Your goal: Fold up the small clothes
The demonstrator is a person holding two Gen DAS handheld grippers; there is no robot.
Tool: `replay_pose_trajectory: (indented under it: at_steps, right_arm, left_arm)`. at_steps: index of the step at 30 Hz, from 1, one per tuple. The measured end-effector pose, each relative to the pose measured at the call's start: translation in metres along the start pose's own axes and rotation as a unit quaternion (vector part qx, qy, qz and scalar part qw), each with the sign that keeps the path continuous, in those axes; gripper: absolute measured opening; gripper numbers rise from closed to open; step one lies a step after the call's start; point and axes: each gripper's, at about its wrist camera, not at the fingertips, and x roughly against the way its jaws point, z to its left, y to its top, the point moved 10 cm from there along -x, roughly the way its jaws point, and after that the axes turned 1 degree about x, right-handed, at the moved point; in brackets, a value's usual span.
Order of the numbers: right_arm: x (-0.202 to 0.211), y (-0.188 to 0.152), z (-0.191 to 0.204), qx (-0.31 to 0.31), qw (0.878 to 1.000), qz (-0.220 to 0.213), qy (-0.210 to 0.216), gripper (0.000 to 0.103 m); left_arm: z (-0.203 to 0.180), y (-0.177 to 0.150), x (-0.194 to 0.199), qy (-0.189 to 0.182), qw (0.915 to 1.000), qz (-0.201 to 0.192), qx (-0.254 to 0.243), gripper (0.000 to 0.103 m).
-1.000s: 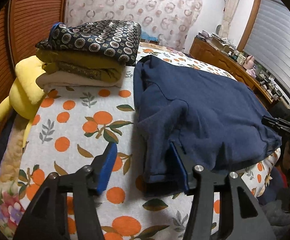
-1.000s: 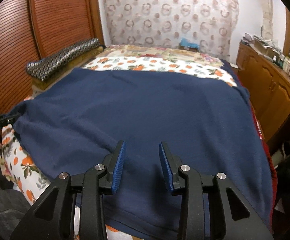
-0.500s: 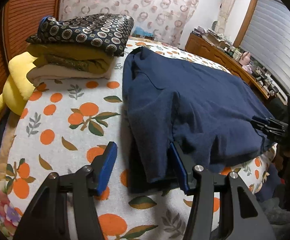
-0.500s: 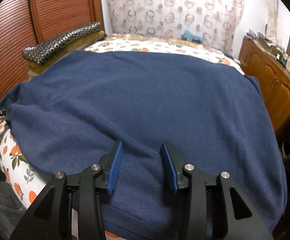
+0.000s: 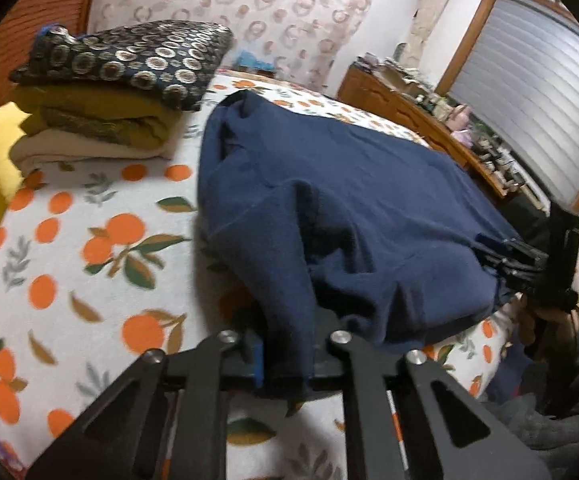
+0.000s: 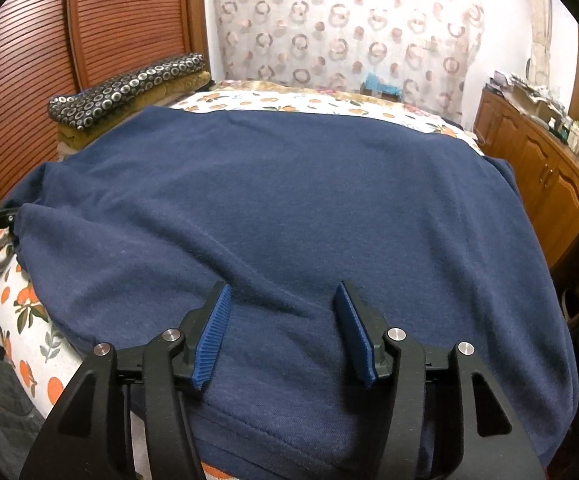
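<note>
Left gripper (image 5: 285,364) has just closed, clamped on the navy garment's (image 5: 349,208) near corner; right gripper (image 6: 285,332) has just been opening, pads apart over its hem. Garment spreads across the orange-print bedspread (image 5: 89,248); folded clothes stack (image 5: 121,96) at ten o'clock.

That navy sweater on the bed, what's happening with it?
A person with a handheld gripper in each hand is folding the navy sweater spread on the orange-print bedspread. The left gripper has just closed on the sweater's near edge. The right gripper has just been opening, its jaws now apart over the fabric, gripping nothing. A stack of folded clothes sits beside the sweater.
</note>
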Motion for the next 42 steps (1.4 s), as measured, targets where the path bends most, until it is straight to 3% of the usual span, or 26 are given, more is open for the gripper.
replay_pose_trajectory:
  at_steps: [5, 11, 18, 30, 33, 36, 38, 42]
  right_arm:
    - [0.007, -0.002, -0.006, -0.013, 1.0, 0.003, 0.009, 0.054]
    - [0.037, -0.002, -0.042, -0.063, 0.998, -0.026, -0.001, 0.054]
    - [0.079, -0.011, -0.094, -0.074, 0.994, -0.044, -0.068, 0.054]
    - [0.103, -0.032, -0.139, -0.114, 0.988, -0.059, -0.088, 0.052]
    - [0.107, -0.034, -0.142, -0.12, 0.987, -0.064, -0.086, 0.052]
    - [0.11, -0.035, -0.145, -0.126, 0.987, -0.067, -0.08, 0.052]
    - [0.109, -0.035, -0.144, -0.124, 0.987, -0.067, -0.079, 0.052]
    - [0.105, -0.033, -0.146, -0.118, 0.988, -0.066, -0.078, 0.052]
  left_arm:
    - [-0.025, 0.029, 0.01, -0.025, 0.9988, -0.036, -0.02, 0.004]
    - [-0.082, 0.077, 0.014, -0.064, 0.9934, -0.07, -0.064, 0.004]
    - [-0.156, 0.111, -0.014, -0.12, 0.9844, -0.068, -0.11, 0.004]
    - [-0.303, 0.136, -0.043, -0.183, 0.9589, -0.041, -0.213, 0.004]
    - [-0.324, 0.131, -0.05, -0.173, 0.9581, -0.034, -0.226, 0.004]
    - [-0.323, 0.123, -0.065, -0.164, 0.9604, -0.005, -0.225, 0.014]
    - [-0.32, 0.116, -0.069, -0.159, 0.9607, 0.003, -0.227, 0.037]
    - [-0.31, 0.114, -0.064, -0.129, 0.9608, -0.006, -0.245, 0.048]
